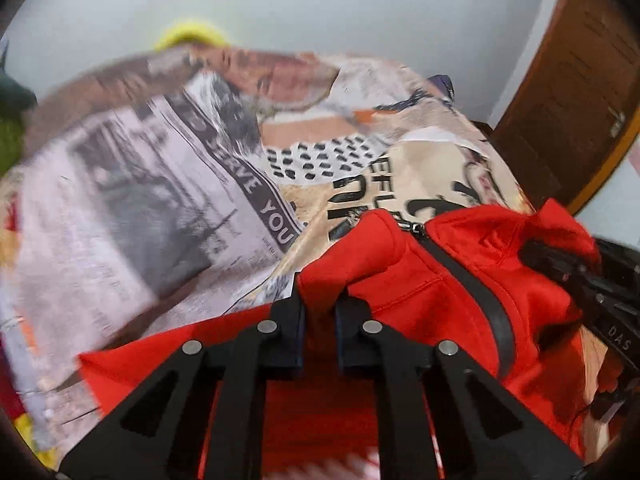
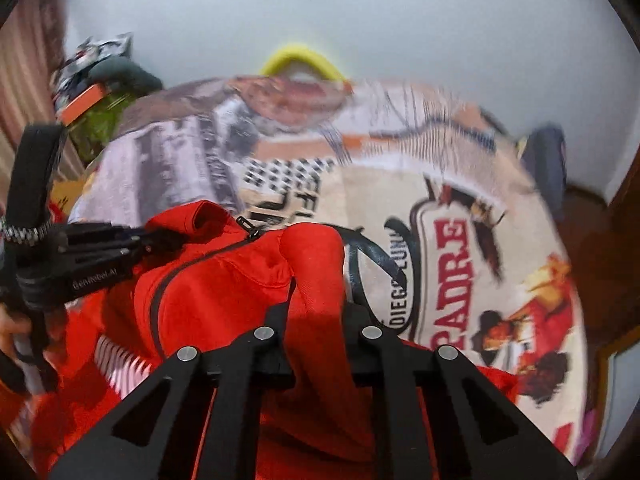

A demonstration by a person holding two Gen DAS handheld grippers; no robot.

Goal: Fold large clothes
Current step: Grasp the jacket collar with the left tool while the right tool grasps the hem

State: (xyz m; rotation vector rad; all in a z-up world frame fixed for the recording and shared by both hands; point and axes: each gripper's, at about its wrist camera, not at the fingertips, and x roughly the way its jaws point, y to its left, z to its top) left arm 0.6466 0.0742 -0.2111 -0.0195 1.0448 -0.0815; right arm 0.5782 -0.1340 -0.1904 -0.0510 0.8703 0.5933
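Observation:
A red zip-up garment (image 1: 440, 276) with a black zipper hangs bunched between both grippers, lifted above a bed covered with a printed collage sheet (image 1: 160, 184). My left gripper (image 1: 320, 312) is shut on a fold of the red fabric near the collar. My right gripper (image 2: 316, 312) is shut on another fold of the red garment (image 2: 224, 280). The left gripper also shows at the left of the right wrist view (image 2: 100, 248), and the right one shows at the right of the left wrist view (image 1: 580, 276). The garment's lower part is hidden below the grippers.
The printed sheet (image 2: 460, 208) covers the bed. A yellow object (image 2: 300, 60) lies at its far edge against the pale wall. Green and dark items (image 2: 104, 112) sit at the far left. A brown wooden door (image 1: 572, 88) stands at the right.

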